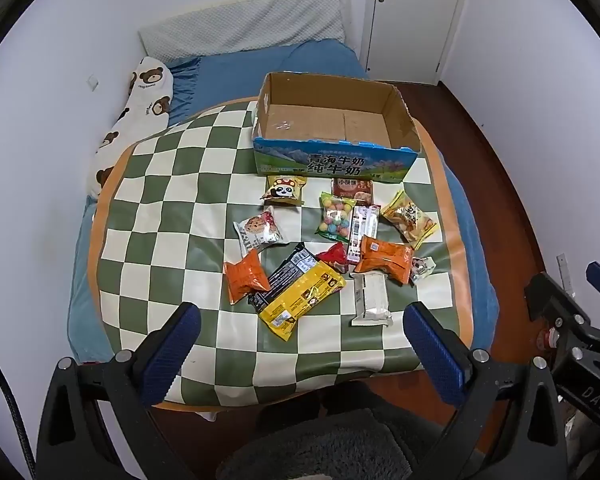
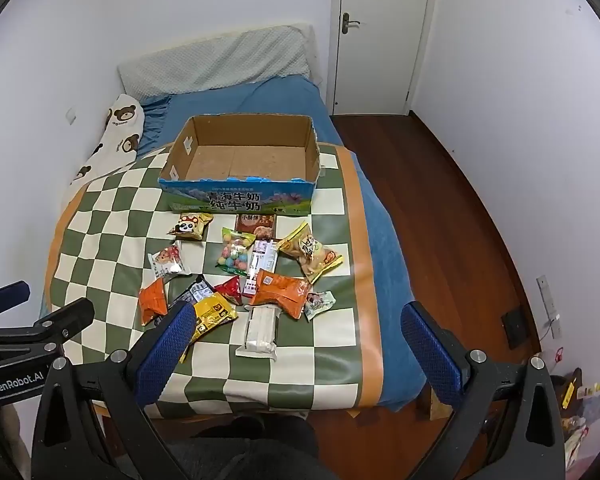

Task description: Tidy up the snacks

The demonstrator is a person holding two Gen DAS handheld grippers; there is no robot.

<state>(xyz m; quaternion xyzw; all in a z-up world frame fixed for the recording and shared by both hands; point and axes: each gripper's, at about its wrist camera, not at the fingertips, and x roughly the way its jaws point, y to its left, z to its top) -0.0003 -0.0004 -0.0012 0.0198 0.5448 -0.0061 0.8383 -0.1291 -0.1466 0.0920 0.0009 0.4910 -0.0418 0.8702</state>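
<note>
An empty cardboard box (image 1: 332, 120) with a blue printed front stands at the far side of a green-and-cream checkered mat (image 1: 160, 216); it also shows in the right wrist view (image 2: 244, 156). Several snack packets lie in front of it, among them a yellow packet (image 1: 304, 300), an orange packet (image 1: 244, 276), a white bar (image 1: 370, 298) and a candy bag (image 1: 334, 216). My left gripper (image 1: 300, 344) is open and empty, held back above the mat's near edge. My right gripper (image 2: 298, 344) is open and empty, just short of the white bar (image 2: 260, 330).
The mat lies on a bed with a blue sheet (image 2: 268, 96), a bear-print pillow (image 1: 140, 108) on the left and a grey pillow (image 1: 244, 28) at the wall. Wooden floor (image 2: 440, 216) and a white door (image 2: 380, 32) are on the right.
</note>
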